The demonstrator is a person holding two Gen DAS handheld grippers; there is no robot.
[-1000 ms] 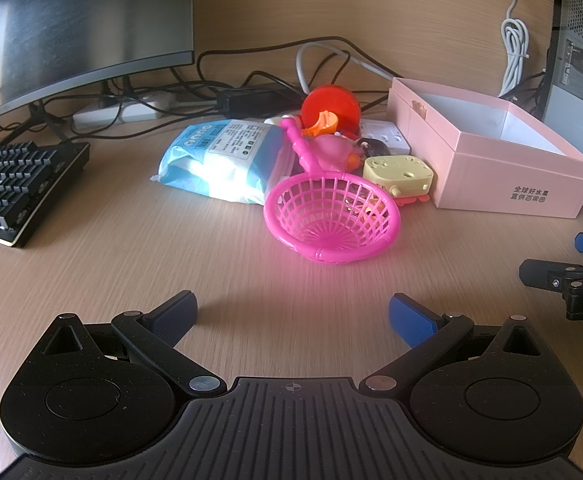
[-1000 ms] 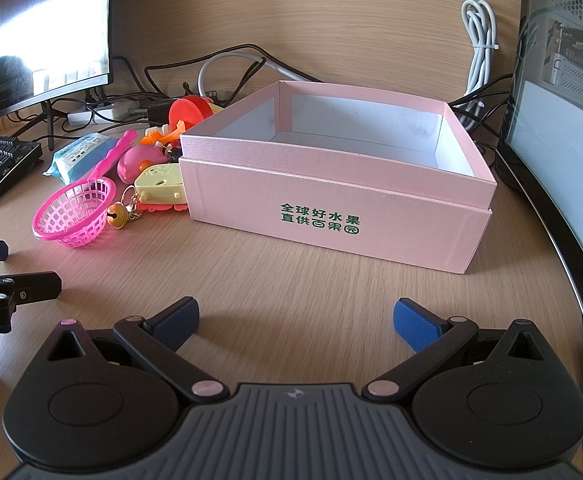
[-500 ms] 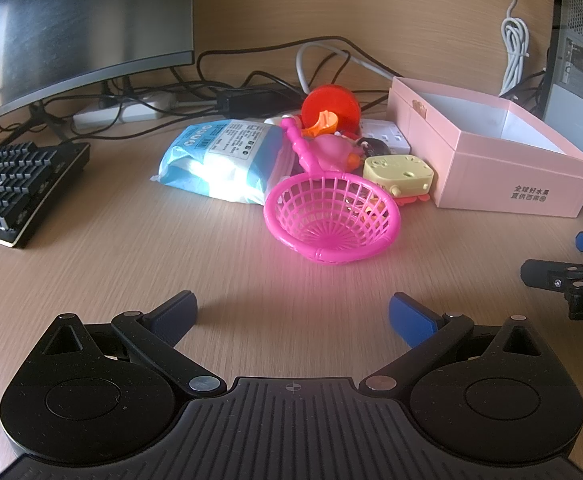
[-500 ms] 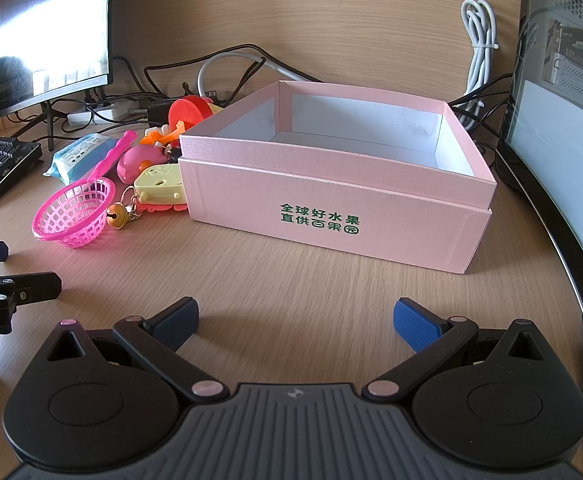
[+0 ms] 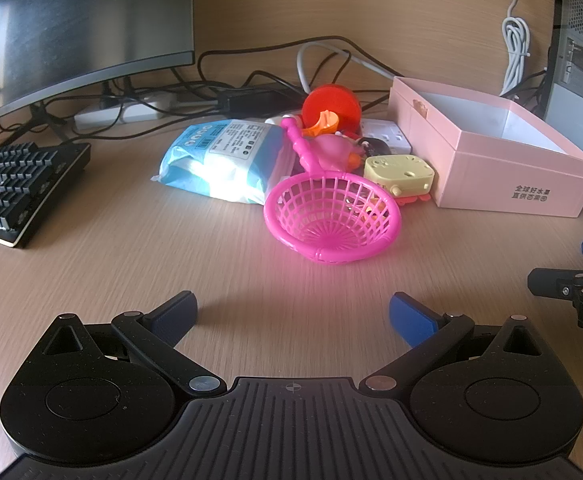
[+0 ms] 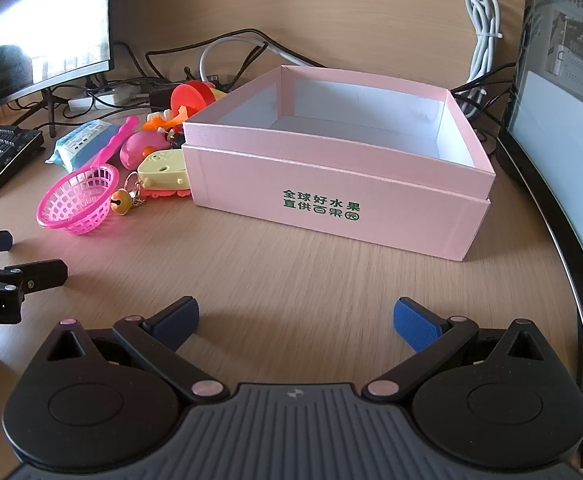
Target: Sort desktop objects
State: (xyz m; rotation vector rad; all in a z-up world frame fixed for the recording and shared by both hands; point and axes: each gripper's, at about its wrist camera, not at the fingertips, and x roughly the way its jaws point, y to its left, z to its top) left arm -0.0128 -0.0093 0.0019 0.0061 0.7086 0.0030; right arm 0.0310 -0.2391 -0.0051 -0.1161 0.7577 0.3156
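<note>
A pale wood grain is shown by the tabletop (image 6: 331,272). The box (image 6: 331,184) is coloured pink with green lettering, the basket (image 5: 331,216) bright pink latticed, the pack (image 5: 219,156) blue-and-white.

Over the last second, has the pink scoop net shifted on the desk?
No. The pink scoop net sits in the same spot beside the pink box, with both grippers' jaws open and away from it.

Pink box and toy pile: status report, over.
Left gripper and right gripper open, holding nothing. Pink box open; toys beside it, pink scoop basket nearest. Nothing in the way.
</note>
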